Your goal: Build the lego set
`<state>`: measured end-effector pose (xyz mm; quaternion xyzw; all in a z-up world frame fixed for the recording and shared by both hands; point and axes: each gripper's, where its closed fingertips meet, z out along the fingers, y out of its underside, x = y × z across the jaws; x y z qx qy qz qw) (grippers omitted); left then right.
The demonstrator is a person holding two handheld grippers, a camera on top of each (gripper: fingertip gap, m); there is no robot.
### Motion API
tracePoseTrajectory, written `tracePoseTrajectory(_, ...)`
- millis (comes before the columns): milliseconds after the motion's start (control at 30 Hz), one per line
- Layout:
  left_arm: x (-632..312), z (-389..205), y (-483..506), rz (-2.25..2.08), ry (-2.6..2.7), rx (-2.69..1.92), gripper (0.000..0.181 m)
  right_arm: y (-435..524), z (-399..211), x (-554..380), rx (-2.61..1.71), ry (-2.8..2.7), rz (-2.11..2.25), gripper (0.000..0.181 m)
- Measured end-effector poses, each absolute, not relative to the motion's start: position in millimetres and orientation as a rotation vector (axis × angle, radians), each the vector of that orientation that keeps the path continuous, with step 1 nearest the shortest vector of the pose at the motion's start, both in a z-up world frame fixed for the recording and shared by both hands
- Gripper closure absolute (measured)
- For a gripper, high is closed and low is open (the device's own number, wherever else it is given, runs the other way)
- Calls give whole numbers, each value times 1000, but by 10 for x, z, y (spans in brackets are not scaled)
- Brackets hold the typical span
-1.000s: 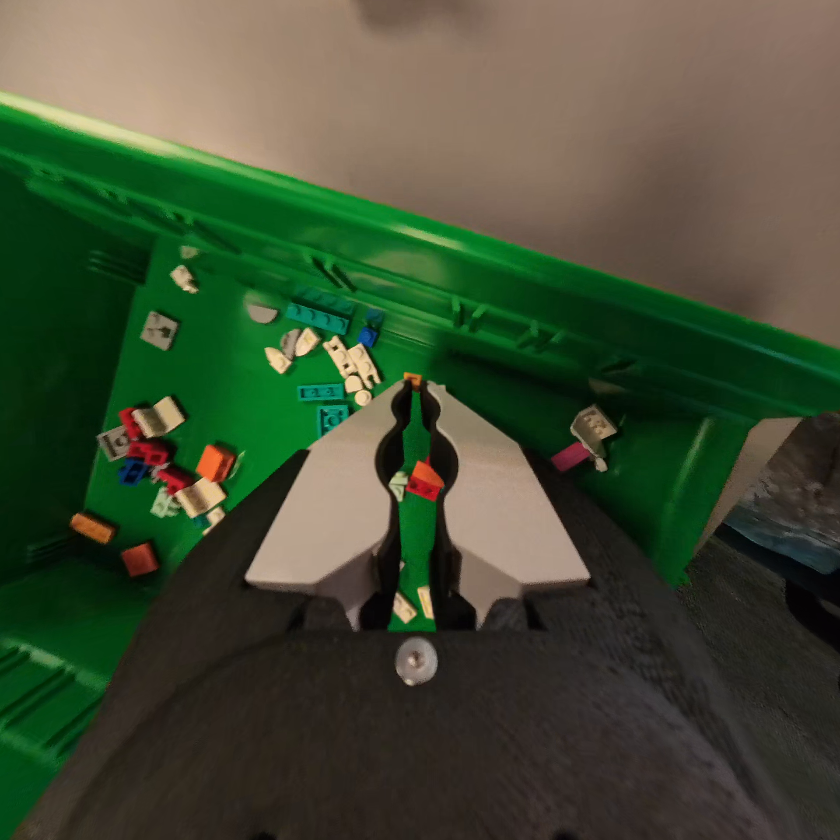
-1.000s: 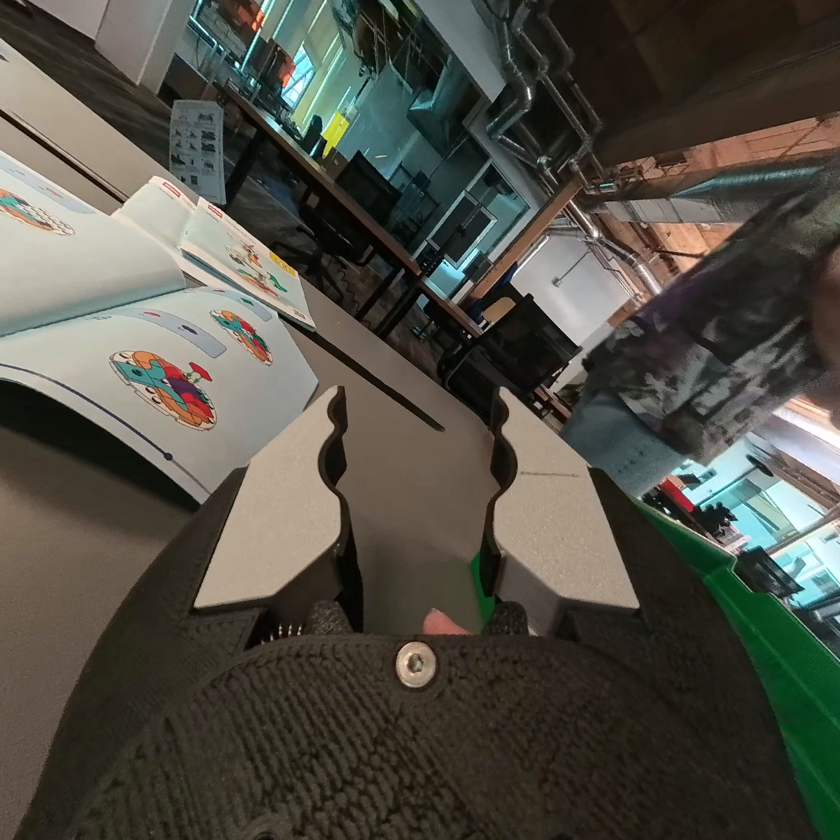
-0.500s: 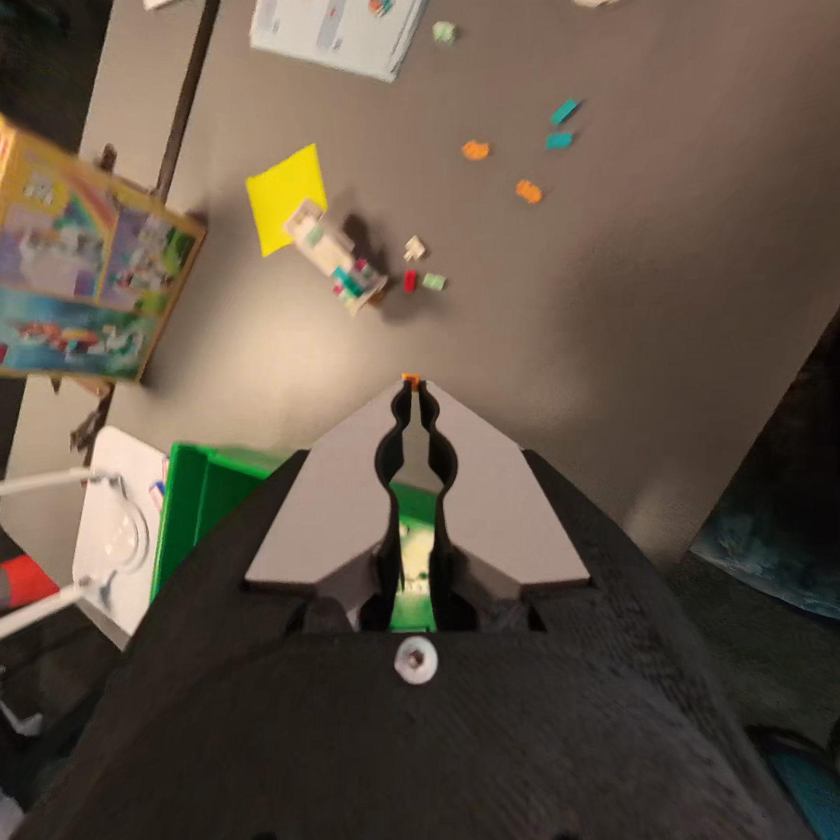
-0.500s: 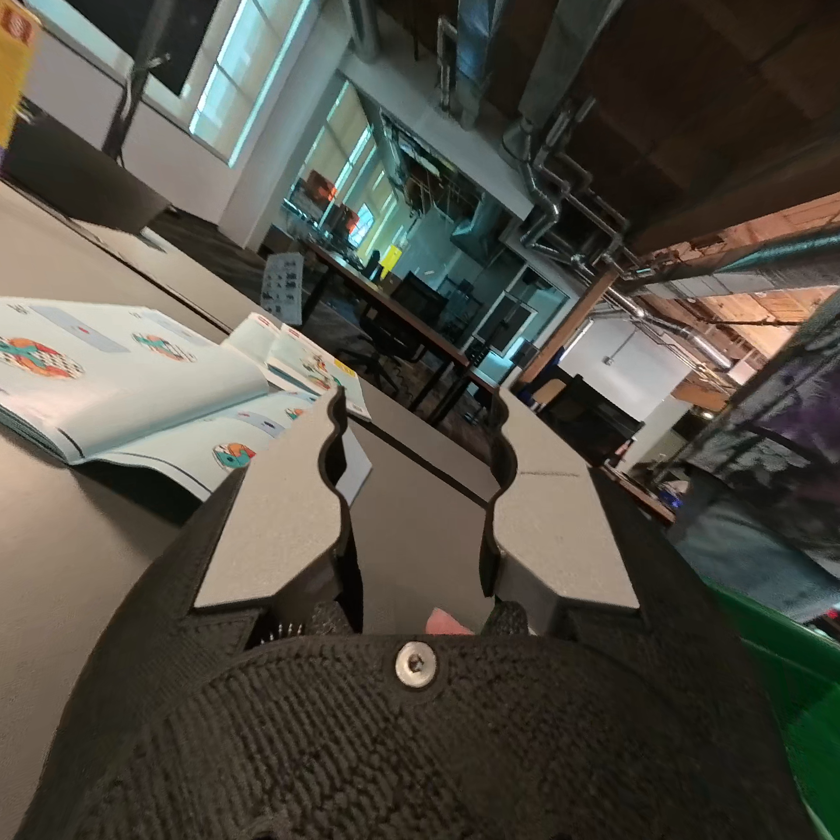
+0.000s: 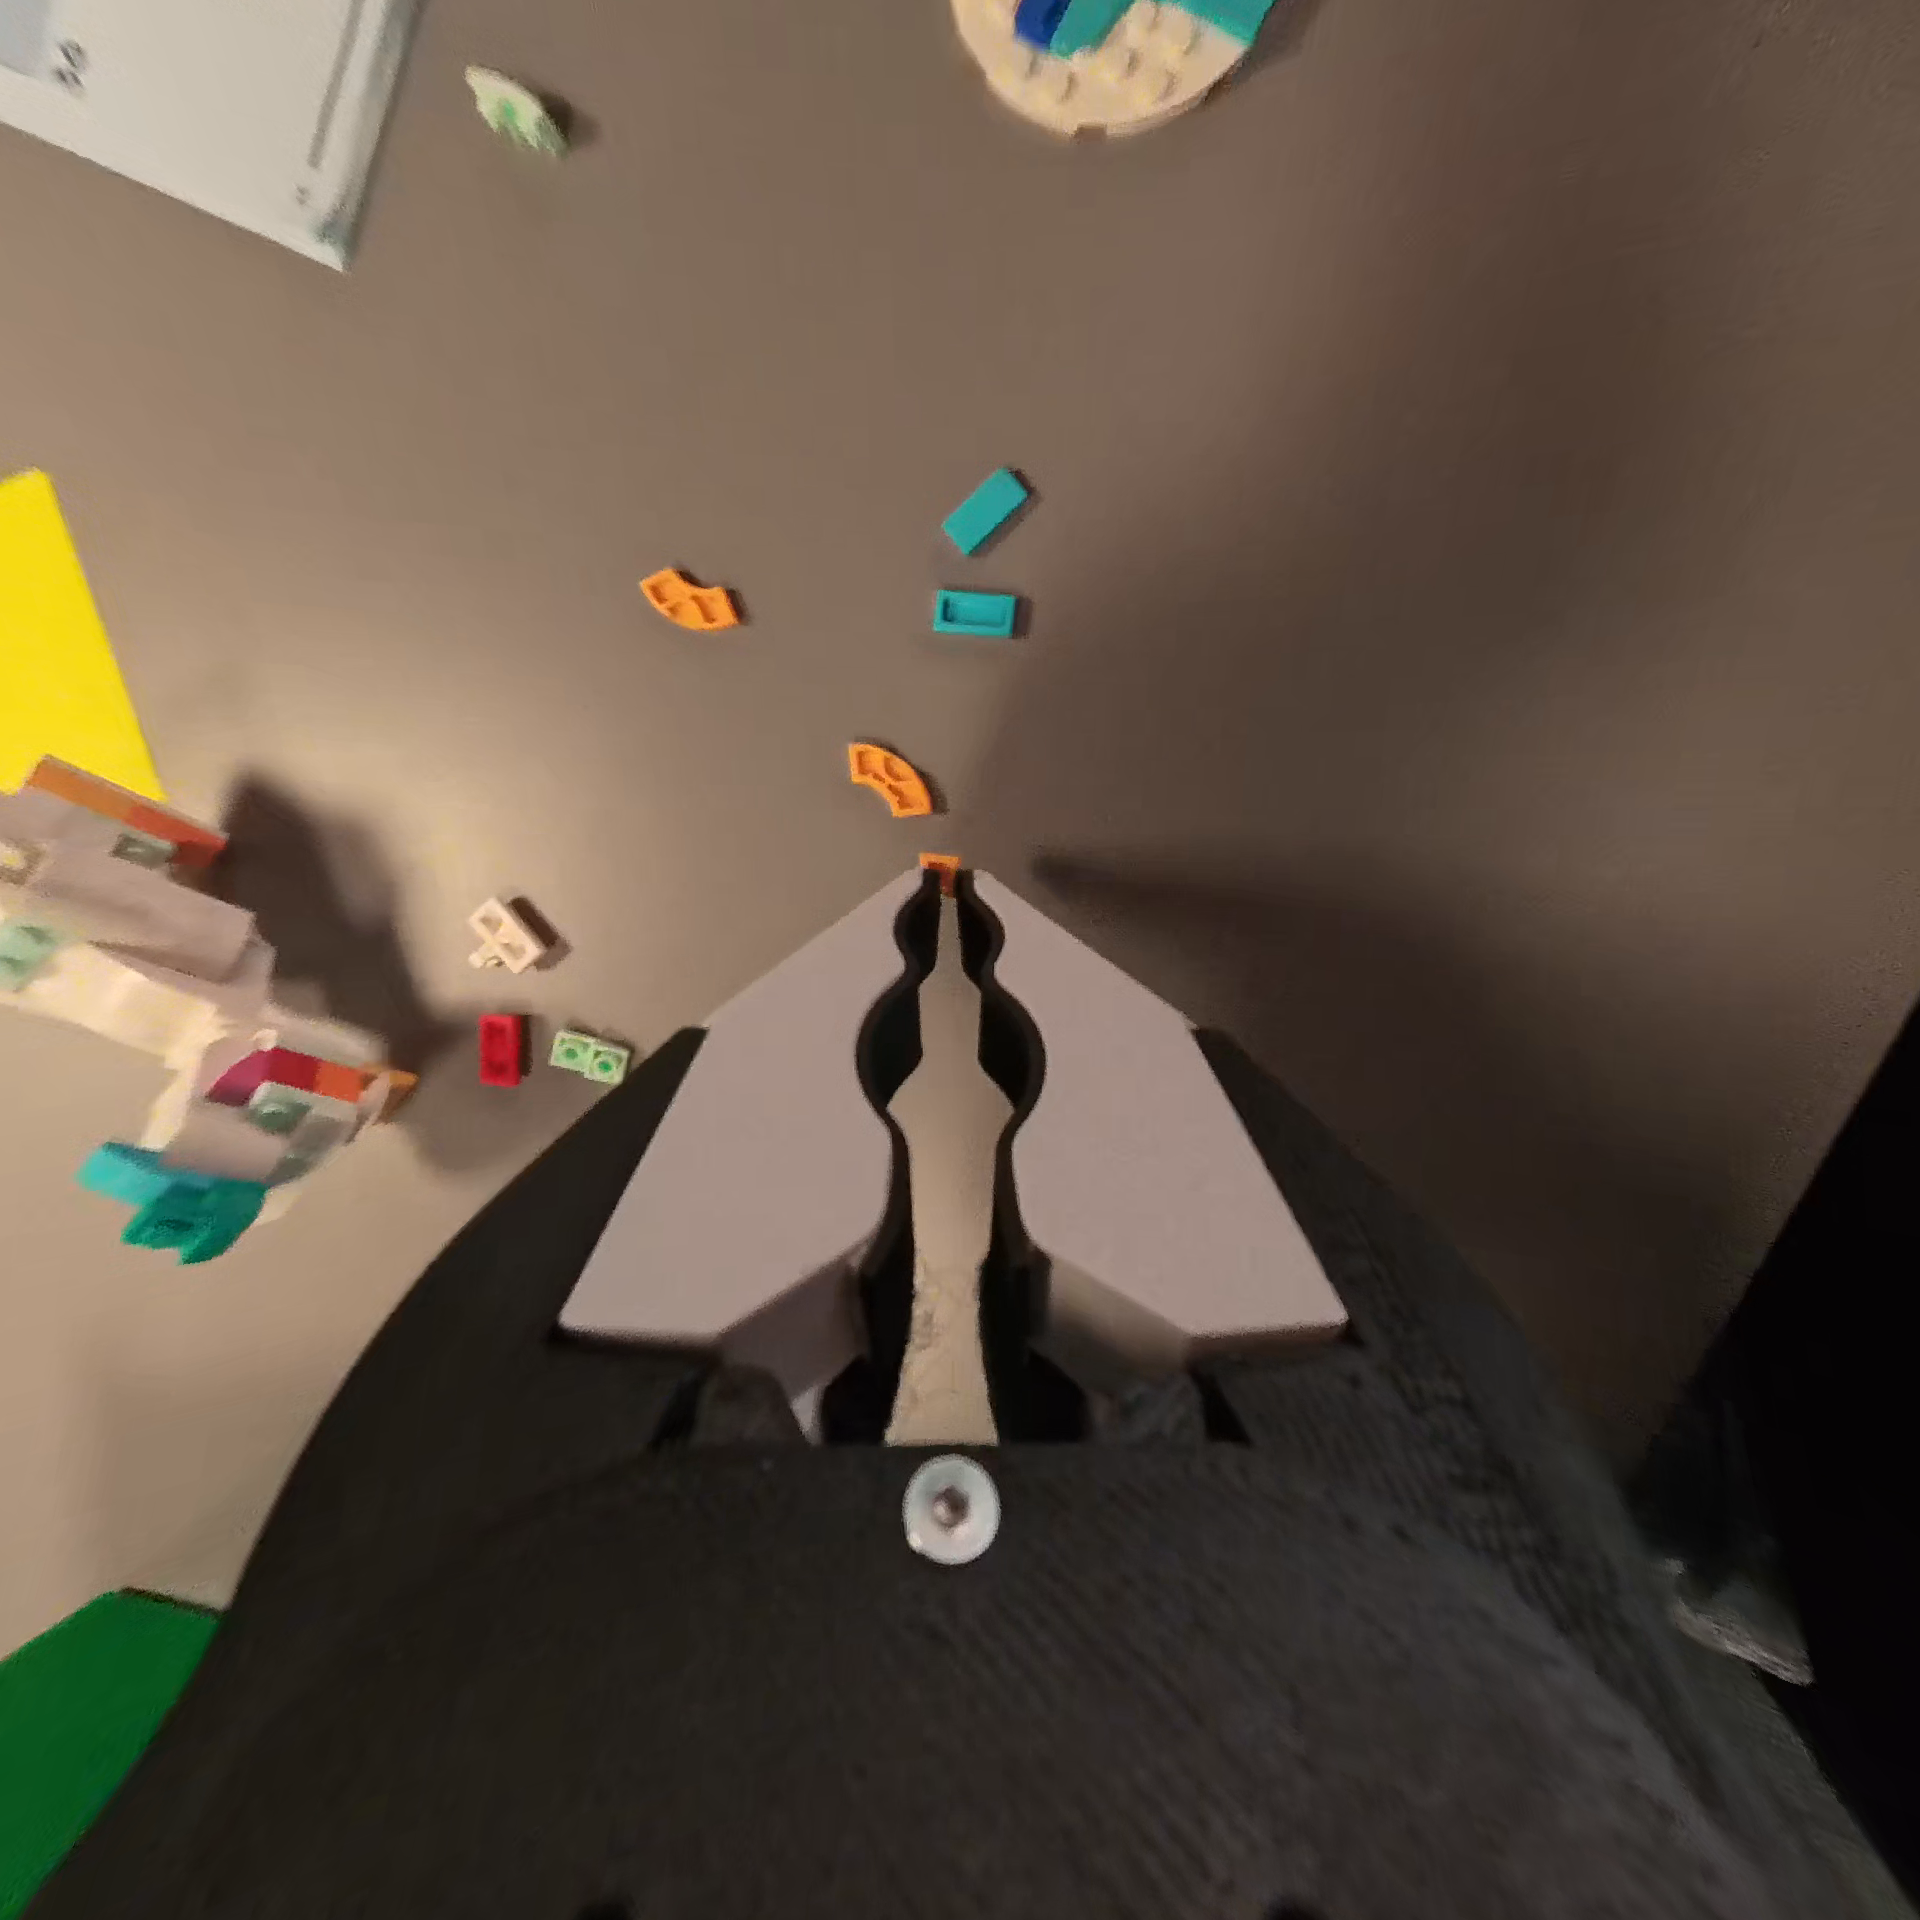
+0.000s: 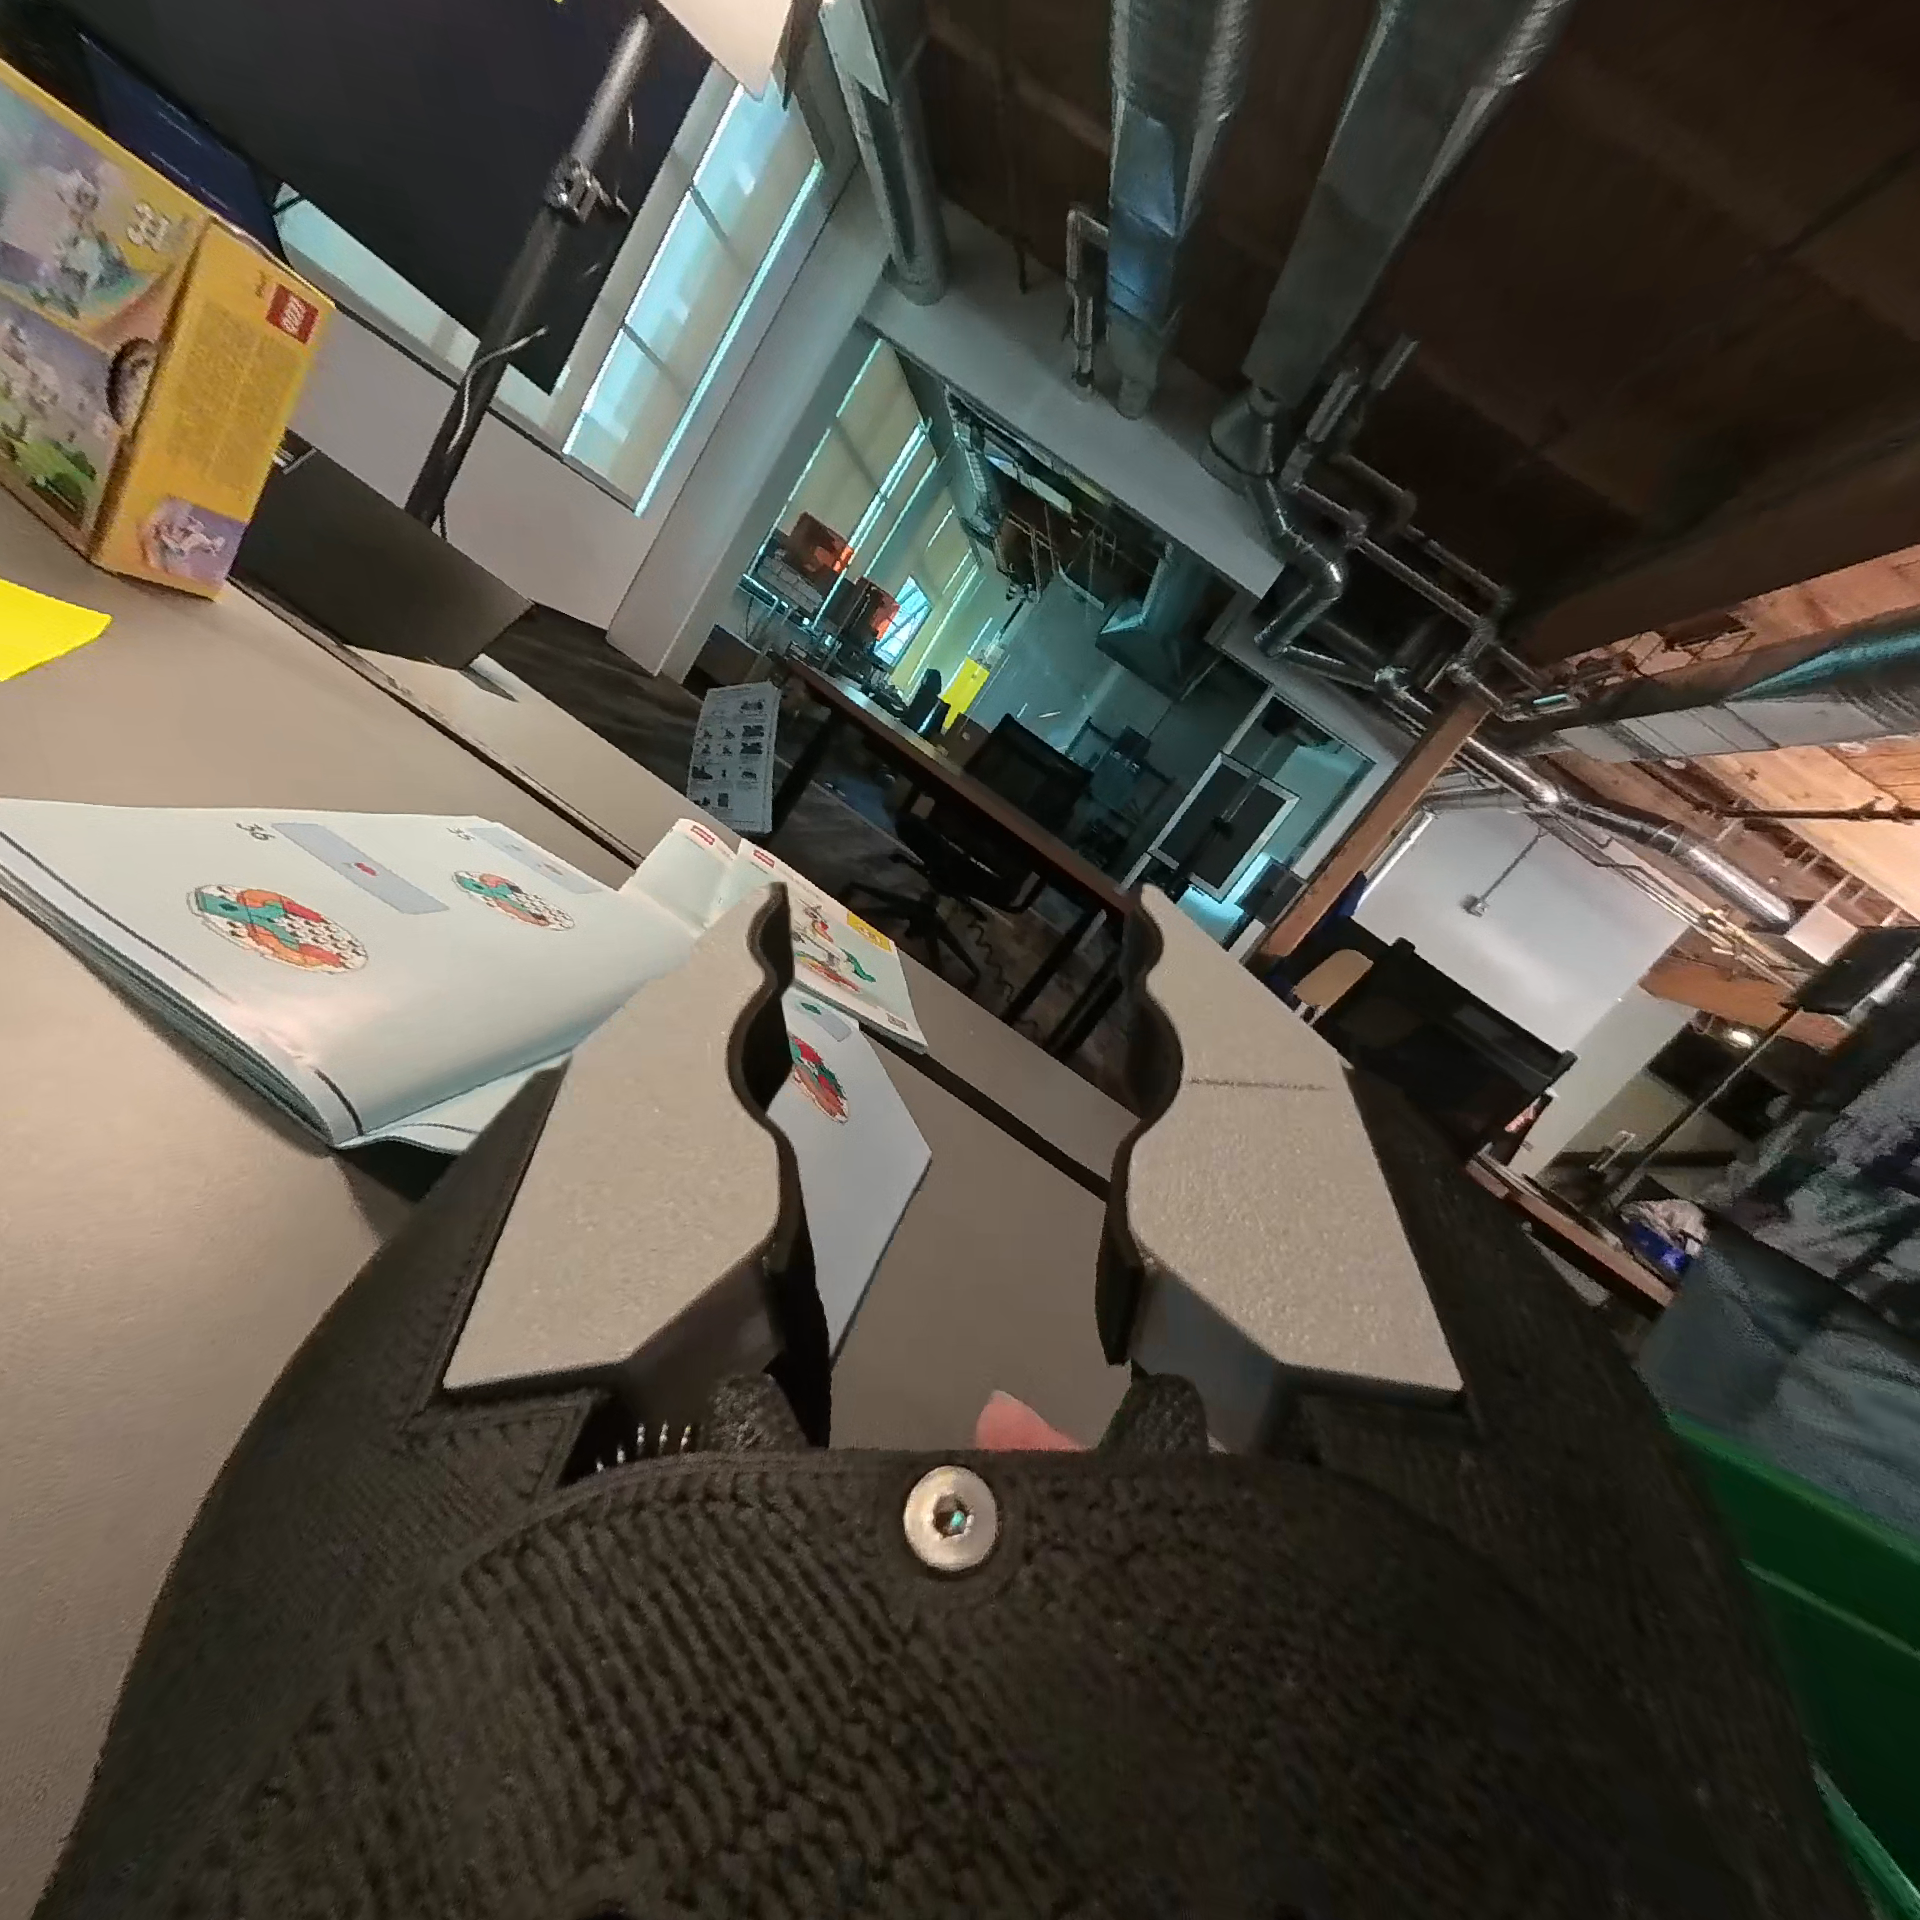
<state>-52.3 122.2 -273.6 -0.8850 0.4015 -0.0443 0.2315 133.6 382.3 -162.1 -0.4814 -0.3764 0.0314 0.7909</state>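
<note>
My left gripper (image 5: 941, 875) is shut on a small orange piece (image 5: 940, 862) and hangs above the grey table. Just ahead of its tips lies an orange curved piece (image 5: 889, 779); a second orange curved piece (image 5: 689, 601) and two teal tiles (image 5: 984, 510) (image 5: 975, 612) lie farther on. A round tan plate (image 5: 1107, 78) with teal and blue pieces sits at the top edge. A white, partly built model (image 5: 177, 1008) lies at the left. My right gripper (image 6: 951, 930) is open and empty, low over the table, facing the open instruction booklet (image 6: 343, 966).
A red piece (image 5: 501, 1049), a light green plate (image 5: 589, 1056) and a white piece (image 5: 509, 933) lie left of my left gripper. A yellow sheet (image 5: 52, 644) and the green bin's corner (image 5: 73, 1704) are at the left. The set's box (image 6: 145, 364) stands far left. Some 35 centimeters of space lies between my two pairs of fingers. The round tan plate (image 5: 1107, 78) lies around 15 centimeters away from my left fingertips.
My left gripper has left the green bin with the orange piece and moved over the table toward the loose pieces. My right gripper has tilted and swung; it stays open.
</note>
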Motion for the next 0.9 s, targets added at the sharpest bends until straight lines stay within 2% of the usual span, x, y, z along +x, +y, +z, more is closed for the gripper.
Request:
tracePoseTrajectory(33,-529,-2782,1226,-133,1092,-2455,179,3827,-1623,1329,-1039,-809,74,119)
tracePoseTrajectory(300,-574,-2901,1222,-131,1077,-2513,177,3842,-1627,1324,-1048,-804,86,119)
tracePoseTrajectory(633,-619,-2736,1246,-237,912,-2488,145,3843,-1640,1323,-1047,-815,73,119)
tracePoseTrajectory(900,-671,-1869,969,-197,789,-2239,142,3827,-1681,1314,-1044,-850,44,119)
